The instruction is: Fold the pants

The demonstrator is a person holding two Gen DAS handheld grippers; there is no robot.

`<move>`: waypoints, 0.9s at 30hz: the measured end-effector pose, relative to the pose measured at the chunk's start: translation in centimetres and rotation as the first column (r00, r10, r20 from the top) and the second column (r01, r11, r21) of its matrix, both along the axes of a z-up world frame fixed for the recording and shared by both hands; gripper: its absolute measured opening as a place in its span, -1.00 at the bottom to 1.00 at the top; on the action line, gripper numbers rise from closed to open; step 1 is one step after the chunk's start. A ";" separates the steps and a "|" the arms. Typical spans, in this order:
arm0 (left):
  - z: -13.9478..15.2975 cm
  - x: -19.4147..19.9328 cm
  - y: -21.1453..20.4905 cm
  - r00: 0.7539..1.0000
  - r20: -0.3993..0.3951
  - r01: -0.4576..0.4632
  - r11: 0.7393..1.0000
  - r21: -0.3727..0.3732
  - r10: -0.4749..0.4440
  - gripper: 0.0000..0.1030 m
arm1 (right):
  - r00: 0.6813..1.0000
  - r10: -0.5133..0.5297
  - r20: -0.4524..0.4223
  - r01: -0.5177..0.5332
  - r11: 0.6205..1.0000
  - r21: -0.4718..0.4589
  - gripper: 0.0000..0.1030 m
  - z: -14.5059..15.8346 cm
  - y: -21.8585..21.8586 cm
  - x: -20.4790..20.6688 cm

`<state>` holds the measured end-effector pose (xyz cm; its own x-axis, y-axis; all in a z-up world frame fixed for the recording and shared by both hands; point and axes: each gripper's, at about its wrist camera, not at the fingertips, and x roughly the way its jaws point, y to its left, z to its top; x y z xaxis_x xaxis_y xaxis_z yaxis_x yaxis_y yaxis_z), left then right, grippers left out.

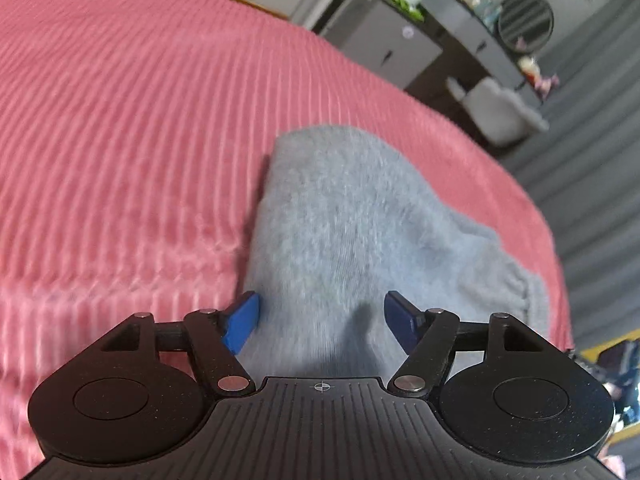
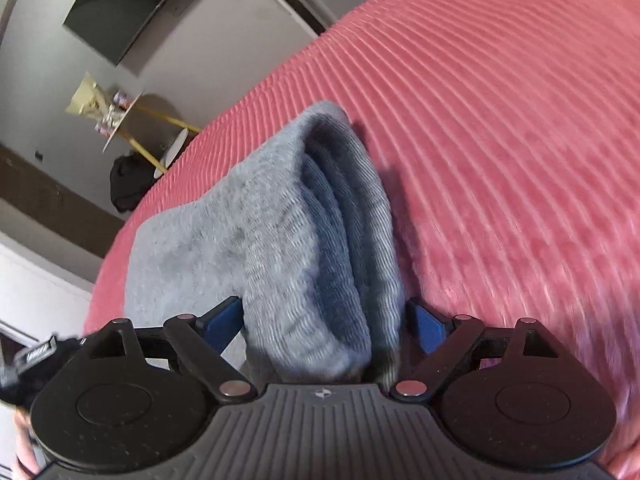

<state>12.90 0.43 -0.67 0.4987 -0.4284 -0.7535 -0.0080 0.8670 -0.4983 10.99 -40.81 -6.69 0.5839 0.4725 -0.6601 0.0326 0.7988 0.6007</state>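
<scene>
The grey fleece pants [image 1: 352, 216] lie folded in a bundle on the pink ribbed bedspread [image 1: 120, 120]. In the left wrist view my left gripper [image 1: 322, 320] is open, its blue pads [image 1: 242, 322] spread over the near part of the pants without pinching them. In the right wrist view the pants [image 2: 280, 240] show several stacked folded layers. My right gripper [image 2: 324, 324] is open wide, and the thick folded edge sits between its blue pads [image 2: 428, 326].
The pink bedspread [image 2: 500, 140] stretches to the right. A grey cabinet [image 1: 384, 40] with small items and a grey chair [image 1: 500, 108] stand beyond the bed. A wall TV [image 2: 128, 4] and a small side table [image 2: 120, 120] are past the bed's edge.
</scene>
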 end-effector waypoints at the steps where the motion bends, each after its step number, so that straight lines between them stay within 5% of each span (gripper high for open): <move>1: -0.3 0.7 -0.4 1.000 -0.004 0.029 1.000 0.002 -0.029 0.57 | 1.000 0.017 0.001 -0.017 1.000 -0.014 0.71 0.1 0.2 0.4; 5: -1.6 2.3 -1.6 0.993 -0.028 0.113 0.993 0.010 -0.113 0.84 | 0.995 0.098 -0.012 -0.098 0.995 -0.031 0.75 0.2 0.9 3.1; 12: -3.8 3.8 -1.1 0.992 -0.051 0.110 0.992 -0.056 -0.113 0.94 | 0.981 0.183 -0.060 -0.183 0.983 0.014 0.86 -0.2 1.1 7.3; 15: -4.1 3.5 -0.5 0.993 -0.027 0.113 0.990 -0.084 -0.116 0.89 | 0.977 0.199 -0.079 -0.196 0.980 0.043 0.93 -0.5 1.2 8.4; 18: -4.3 2.9 0.8 0.993 0.002 0.117 0.989 -0.088 -0.117 0.56 | 0.979 0.195 -0.064 -0.194 0.981 0.015 0.90 -0.2 1.7 8.0; 22: -4.4 2.9 1.2 0.994 0.014 0.106 0.985 -0.136 -0.105 0.12 | 0.974 0.228 -0.010 -0.227 0.966 -0.120 0.38 0.9 3.5 6.5; 25: -4.7 2.7 1.5 0.991 0.056 0.127 0.981 -0.148 -0.120 0.13 | 0.976 0.216 -0.042 -0.218 0.972 -0.083 0.41 0.8 3.2 6.9; 27: -5.4 2.9 1.9 0.994 0.037 0.108 0.978 -0.181 -0.103 0.41 | 0.972 0.225 -0.062 -0.230 0.968 -0.096 0.61 1.0 3.8 7.6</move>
<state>15.82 2.33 -6.08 0.4625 -0.6086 -0.6448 0.0945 0.7569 -0.6466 18.61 -37.00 -5.73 0.4338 0.5175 -0.7376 -0.1289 0.8459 0.5176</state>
